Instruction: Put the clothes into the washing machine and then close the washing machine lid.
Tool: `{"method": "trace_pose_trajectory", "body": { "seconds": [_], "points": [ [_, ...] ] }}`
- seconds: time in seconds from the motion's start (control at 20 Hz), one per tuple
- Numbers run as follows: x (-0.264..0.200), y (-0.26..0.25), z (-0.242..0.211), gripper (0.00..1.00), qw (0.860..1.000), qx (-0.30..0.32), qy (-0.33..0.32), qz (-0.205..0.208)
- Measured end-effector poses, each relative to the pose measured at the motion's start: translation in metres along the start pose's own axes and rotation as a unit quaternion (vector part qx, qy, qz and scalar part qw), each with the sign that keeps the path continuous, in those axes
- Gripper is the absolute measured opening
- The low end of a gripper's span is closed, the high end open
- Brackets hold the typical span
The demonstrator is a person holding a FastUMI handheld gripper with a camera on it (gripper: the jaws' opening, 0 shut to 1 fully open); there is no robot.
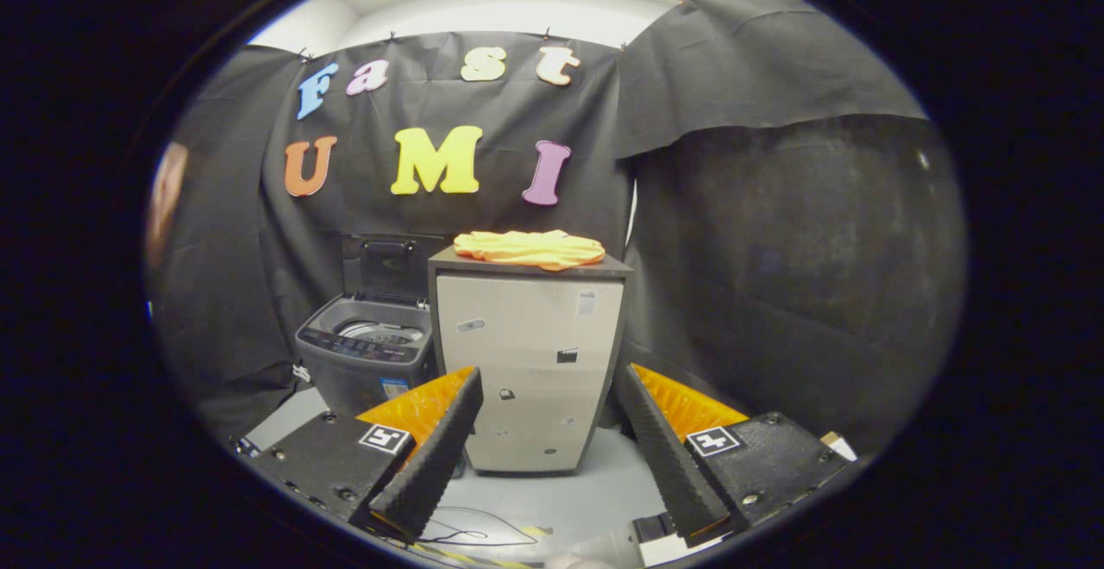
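1. In the gripper view, the gripper (545,440) is seen with its two fingers spread wide apart; nothing is held between them, and no object is touched by either finger.
2. Beyond the fingers, in the gap between them, a tall light-coloured cabinet (530,371) with a dark top is seen standing on the pale floor (561,500). Several small stickers are carried on its front.
3. The clothes (528,248), an orange-yellow garment folded flat, are seen lying on the cabinet's top, well beyond the fingertips and higher than them.
4. To the left of the cabinet and just beside it, a grey top-loading washing machine (362,353) is placed. Its lid (390,265) is raised upright at the far side, against the black cloth wall (776,233), and the round drum opening is exposed.
5. A dark control strip is seen along the machine's near edge; its markings are too small to be made out.
6. A thin dark cable (466,530) is seen lying on the floor near the fingers.
7. Black cloth is hung behind and to the right of the cabinet.
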State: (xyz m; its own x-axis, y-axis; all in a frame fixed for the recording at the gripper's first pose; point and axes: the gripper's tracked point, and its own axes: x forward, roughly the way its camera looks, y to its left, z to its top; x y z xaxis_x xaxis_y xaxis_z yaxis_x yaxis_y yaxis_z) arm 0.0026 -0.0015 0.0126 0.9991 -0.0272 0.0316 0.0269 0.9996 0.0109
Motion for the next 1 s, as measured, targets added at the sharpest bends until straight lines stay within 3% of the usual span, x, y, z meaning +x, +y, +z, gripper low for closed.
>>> {"method": "trace_pose_trajectory", "body": {
  "seconds": [0.4,0.6,0.75,1.0],
  "points": [
    [-0.001,0.001,0.013,1.0,1.0,0.008,0.009,-0.001],
    [0.003,0.004,0.051,1.0,1.0,-0.007,-0.004,-0.002],
    [0.01,0.011,0.09,1.0,1.0,0.015,-0.006,0.0],
    [0.047,0.013,0.162,1.0,1.0,0.008,-0.026,-0.003]
  ]
}}
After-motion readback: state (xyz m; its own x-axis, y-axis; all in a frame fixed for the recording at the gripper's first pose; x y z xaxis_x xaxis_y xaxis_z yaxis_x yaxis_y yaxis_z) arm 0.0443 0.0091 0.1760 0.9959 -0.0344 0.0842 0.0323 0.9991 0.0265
